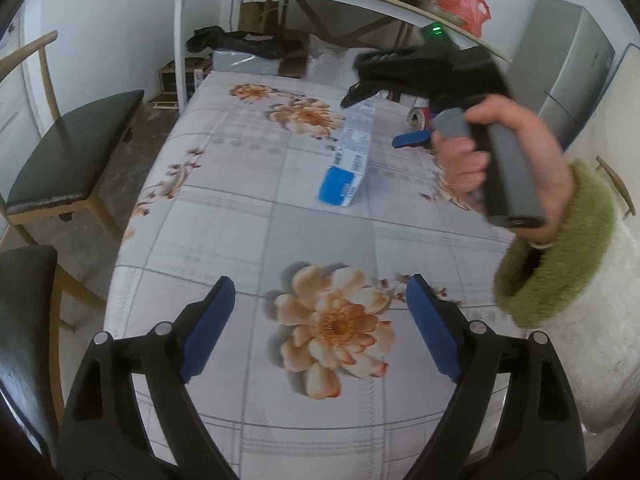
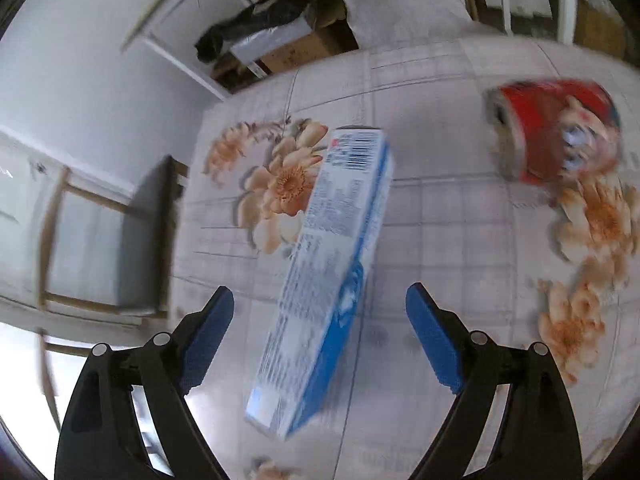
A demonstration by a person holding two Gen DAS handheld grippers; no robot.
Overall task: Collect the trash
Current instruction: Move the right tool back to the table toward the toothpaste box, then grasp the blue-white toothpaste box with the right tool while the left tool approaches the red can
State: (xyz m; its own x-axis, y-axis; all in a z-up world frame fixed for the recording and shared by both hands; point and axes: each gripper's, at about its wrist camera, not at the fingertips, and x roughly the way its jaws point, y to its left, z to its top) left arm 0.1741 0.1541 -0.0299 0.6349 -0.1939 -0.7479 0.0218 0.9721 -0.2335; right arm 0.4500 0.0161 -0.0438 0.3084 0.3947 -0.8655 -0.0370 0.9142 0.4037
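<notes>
Between the spread fingers of my right gripper point(image 2: 320, 332), the long blue-and-white carton point(image 2: 320, 272) lies flat on the flowered bench point(image 2: 440, 240), its printed side up and its barcode end pointing away from me. Both blue pads stand clear of it on either side, so the right gripper is released and grasps nothing. I judge this the approach step of collecting the trash: the next move calls for lowering over the carton and squaring my jaws across its narrow width before clenching, since it lies slightly aslant to them.

Ahead and to the right of that gripper, well apart from the carton, a red can point(image 2: 556, 136) lies on its side, blurred, likely the next piece to gather. My left gripper point(image 1: 320, 328) hangs released too, over bare cloth with only a printed flower beneath. From it I see my right hand point(image 1: 500, 160) in a green cuff holding the other tool above the carton. Nothing blocks the grasp; two dark-seated chairs point(image 1: 76, 148) stand off the left edge. No bin is in view.
</notes>
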